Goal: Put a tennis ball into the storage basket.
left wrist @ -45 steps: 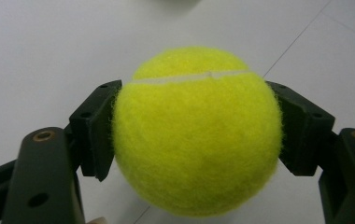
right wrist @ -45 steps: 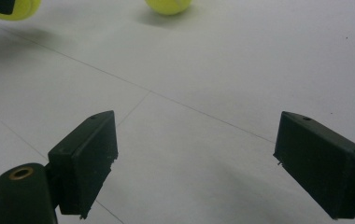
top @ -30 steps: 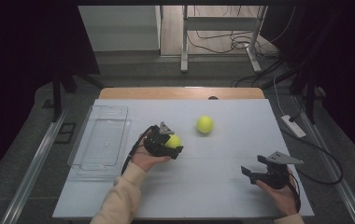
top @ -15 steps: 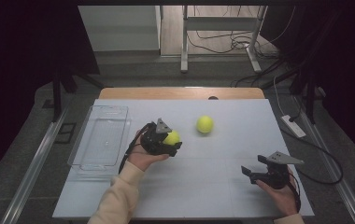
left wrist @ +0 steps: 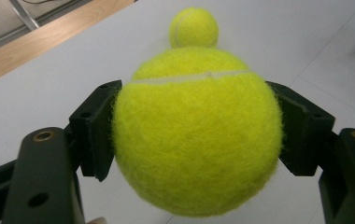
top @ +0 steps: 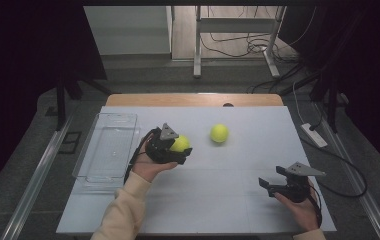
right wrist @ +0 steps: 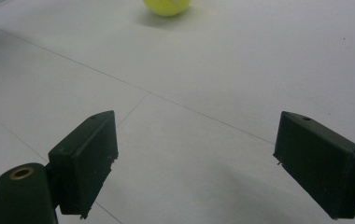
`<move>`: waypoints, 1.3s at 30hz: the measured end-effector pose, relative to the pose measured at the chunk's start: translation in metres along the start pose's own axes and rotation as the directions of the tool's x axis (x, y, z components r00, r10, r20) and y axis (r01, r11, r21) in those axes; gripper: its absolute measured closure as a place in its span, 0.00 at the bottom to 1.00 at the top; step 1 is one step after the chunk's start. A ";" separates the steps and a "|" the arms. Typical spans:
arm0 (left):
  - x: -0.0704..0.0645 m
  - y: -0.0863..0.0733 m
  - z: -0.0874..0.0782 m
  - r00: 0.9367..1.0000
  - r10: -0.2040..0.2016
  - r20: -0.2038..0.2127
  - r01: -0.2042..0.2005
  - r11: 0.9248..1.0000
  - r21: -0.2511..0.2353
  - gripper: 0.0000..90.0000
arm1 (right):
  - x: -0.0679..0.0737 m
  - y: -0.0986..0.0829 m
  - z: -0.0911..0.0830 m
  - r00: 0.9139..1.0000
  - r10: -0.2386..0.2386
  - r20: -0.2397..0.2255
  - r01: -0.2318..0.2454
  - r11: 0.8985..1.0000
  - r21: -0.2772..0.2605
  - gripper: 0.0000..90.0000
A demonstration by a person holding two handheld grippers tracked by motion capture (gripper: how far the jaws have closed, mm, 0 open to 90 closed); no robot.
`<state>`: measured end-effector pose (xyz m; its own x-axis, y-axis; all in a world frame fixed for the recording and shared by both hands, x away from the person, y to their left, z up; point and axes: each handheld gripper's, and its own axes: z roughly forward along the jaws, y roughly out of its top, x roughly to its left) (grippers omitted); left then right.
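We hold a yellow tennis ball in our left hand-held gripper, its two black jaws pressed against the ball's opposite sides. In the left gripper view the ball bulges out above and below the jaws, with its pale seam running across the upper part. From the high view, this hand-held gripper sits over the left middle of the white surface, with our left hand under it and the cream sleeve coming in from the bottom edge. We cannot tell from these views whether the held ball is lifted off the surface or touching it.

A second tennis ball lies on the surface, apart from the held one, to its right and a little farther from us. In the left gripper view it appears just above the top of the held ball, resting on the bare white top.

A clear plastic tray stands near the left edge of the surface, just beside our left hand-held gripper, and nothing lies in it.

Our right hand-held gripper is near the lower right of the surface, well apart from both balls. Its jaws stand wide apart with nothing between them, and in the right gripper view they frame bare surface, with the lower part of a yellow ball at the top edge.
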<state>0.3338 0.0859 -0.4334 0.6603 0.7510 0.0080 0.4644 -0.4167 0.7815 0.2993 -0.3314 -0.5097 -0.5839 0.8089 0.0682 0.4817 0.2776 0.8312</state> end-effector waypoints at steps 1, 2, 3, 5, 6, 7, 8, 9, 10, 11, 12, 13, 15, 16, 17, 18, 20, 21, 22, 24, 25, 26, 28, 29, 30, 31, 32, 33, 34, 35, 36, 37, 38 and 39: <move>0.001 0.001 -0.001 1.000 0.004 -0.005 -0.004 1.000 0.001 0.30 | 0.000 0.000 0.000 1.000 0.000 0.000 0.000 1.000 0.000 0.15; 0.001 0.001 -0.003 1.000 0.005 -0.008 -0.005 1.000 0.002 0.30 | 0.000 0.000 0.000 1.000 -0.001 0.000 0.001 1.000 -0.002 0.15; 0.002 0.002 -0.004 1.000 0.001 -0.010 -0.001 1.000 -0.001 0.30 | 0.000 0.000 0.000 1.000 -0.003 0.001 0.003 1.000 -0.003 0.15; 0.004 0.003 -0.007 1.000 -0.002 -0.012 0.001 1.000 -0.010 0.30 | 0.000 0.000 0.000 1.000 -0.003 0.000 0.003 1.000 -0.003 0.15; 0.004 0.003 -0.008 1.000 -0.005 -0.012 0.005 1.000 -0.012 0.30 | 0.000 0.000 0.000 1.000 -0.002 0.000 0.002 1.000 -0.002 0.15; 0.005 0.003 -0.009 1.000 -0.007 -0.014 0.007 1.000 -0.016 0.30 | 0.000 0.000 0.000 1.000 -0.002 0.000 0.002 1.000 -0.003 0.15; 0.005 0.003 -0.010 1.000 -0.011 -0.016 0.011 1.000 -0.019 0.30 | 0.000 0.000 0.000 1.000 -0.001 0.000 0.001 1.000 -0.003 0.15; 0.006 0.003 -0.011 1.000 -0.011 -0.018 0.011 1.000 -0.022 0.30 | 0.000 0.000 0.000 1.000 0.000 0.000 0.000 1.000 -0.003 0.15; 0.006 0.003 -0.012 1.000 -0.013 -0.019 0.013 1.000 -0.023 0.30 | 0.000 0.000 0.000 1.000 0.000 0.001 0.000 1.000 -0.003 0.15; 0.007 0.003 -0.013 1.000 -0.014 -0.019 0.013 1.000 -0.025 0.30 | 0.000 0.000 0.000 1.000 0.000 0.001 0.000 1.000 -0.003 0.15; 0.008 0.003 -0.014 1.000 -0.016 -0.021 0.015 1.000 -0.025 0.30 | 0.000 0.000 0.000 1.000 0.000 0.001 0.000 1.000 -0.003 0.15; 0.009 0.003 -0.015 1.000 -0.017 -0.024 0.017 1.000 -0.026 0.30 | 0.000 0.000 0.000 1.000 0.000 0.000 0.000 1.000 -0.003 0.15; 0.010 0.002 -0.015 0.999 -0.022 -0.025 0.021 0.999 -0.028 0.30 | 0.000 0.000 0.000 1.000 0.001 -0.001 -0.001 1.000 -0.004 0.15; 0.011 0.002 -0.016 0.999 -0.022 -0.028 0.021 0.999 -0.027 0.30 | 0.000 0.000 0.000 1.000 0.001 -0.001 -0.001 1.000 -0.004 0.15; 0.012 0.002 -0.016 0.999 -0.027 -0.028 0.026 0.999 -0.029 0.30 | 0.000 0.000 0.000 1.000 0.001 0.000 -0.001 1.000 -0.003 0.15; 0.012 0.002 -0.017 0.999 -0.029 -0.030 0.028 0.999 -0.031 0.30 | 0.000 0.000 0.000 1.000 0.001 0.000 -0.001 1.000 -0.003 0.15; 0.014 0.002 -0.018 0.999 -0.032 -0.035 0.031 0.999 -0.034 0.30 | 0.000 0.000 0.000 1.000 0.001 0.000 -0.001 1.000 -0.004 0.15; 0.015 0.002 -0.019 0.999 -0.033 -0.037 0.032 0.999 -0.036 0.30 | 0.000 0.000 0.000 1.000 0.001 0.000 -0.001 1.000 -0.004 0.15; 0.015 0.002 -0.019 0.999 -0.034 -0.040 0.032 0.999 -0.037 0.30 | 0.000 0.000 0.000 1.000 0.001 0.000 -0.001 1.000 -0.004 0.15; 0.017 0.002 -0.021 0.998 -0.035 -0.043 0.034 0.999 -0.035 0.30 | 0.000 0.000 0.000 1.000 -0.001 0.001 0.001 1.000 -0.003 0.15; 0.018 0.002 -0.021 0.998 -0.037 -0.044 0.035 0.999 -0.037 0.30 | -0.001 0.000 0.000 1.000 -0.001 0.002 0.001 1.000 -0.003 0.15; 0.019 0.002 -0.022 0.998 -0.037 -0.047 0.036 0.999 -0.034 0.30 | -0.001 0.000 0.000 1.000 0.001 0.002 -0.001 1.000 -0.004 0.15; 0.020 0.001 -0.022 0.998 -0.039 -0.049 0.038 0.999 -0.035 0.30 | -0.001 0.000 0.000 1.000 0.002 0.003 -0.002 1.000 -0.004 0.15; 0.021 0.001 -0.023 0.998 -0.039 -0.050 0.037 0.999 -0.035 0.30 | -0.001 0.000 0.000 1.000 0.002 0.003 -0.002 1.000 -0.004 0.15; 0.022 0.001 -0.023 0.998 -0.040 -0.053 0.038 0.999 -0.034 0.30 | -0.001 0.000 0.000 1.000 0.002 0.004 -0.001 1.000 -0.004 0.15; 0.022 0.001 -0.024 0.998 -0.043 -0.055 0.041 0.999 -0.036 0.30 | -0.001 0.000 0.000 1.000 0.000 0.004 0.000 1.000 -0.003 0.15; 0.023 0.001 -0.025 0.997 -0.045 -0.055 0.043 0.998 -0.037 0.30 | -0.001 0.000 0.000 1.000 0.000 0.003 0.000 1.000 -0.004 0.15; 0.024 0.001 -0.026 0.997 -0.047 -0.056 0.045 0.998 -0.037 0.30 | -0.001 0.000 0.000 1.000 0.001 0.003 -0.001 1.000 -0.005 0.15; 0.025 0.000 -0.027 0.997 -0.049 -0.058 0.047 0.998 -0.038 0.30 | -0.001 0.000 0.000 1.000 0.002 0.004 -0.002 1.000 -0.005 0.15; 0.026 0.000 -0.027 0.997 -0.050 -0.059 0.048 0.998 -0.037 0.30 | -0.001 0.000 0.000 1.000 0.003 0.004 -0.003 1.000 -0.004 0.15; 0.027 -0.001 -0.028 0.997 -0.053 -0.061 0.051 0.998 -0.036 0.30 | -0.002 0.000 0.000 1.000 0.003 0.005 -0.003 1.000 -0.004 0.15; 0.028 -0.001 -0.028 0.997 -0.052 -0.063 0.050 0.998 -0.035 0.30 | -0.002 0.000 0.000 1.000 0.004 0.006 -0.004 1.000 -0.004 0.15; 0.029 -0.002 -0.028 0.996 -0.054 -0.071 0.052 0.998 -0.033 0.30 | -0.002 0.000 0.000 1.000 0.004 0.006 -0.004 1.000 -0.003 0.15; 0.030 -0.003 -0.028 0.996 -0.058 -0.072 0.056 0.998 -0.031 0.30 | -0.002 0.000 0.000 1.000 0.004 0.007 -0.004 1.000 -0.002 0.15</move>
<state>0.3359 0.1242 -0.4178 0.5876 0.8091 0.0076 0.4819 -0.3575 0.7999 0.3005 -0.3328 -0.5097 -0.5777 0.8134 0.0676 0.4826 0.2736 0.8320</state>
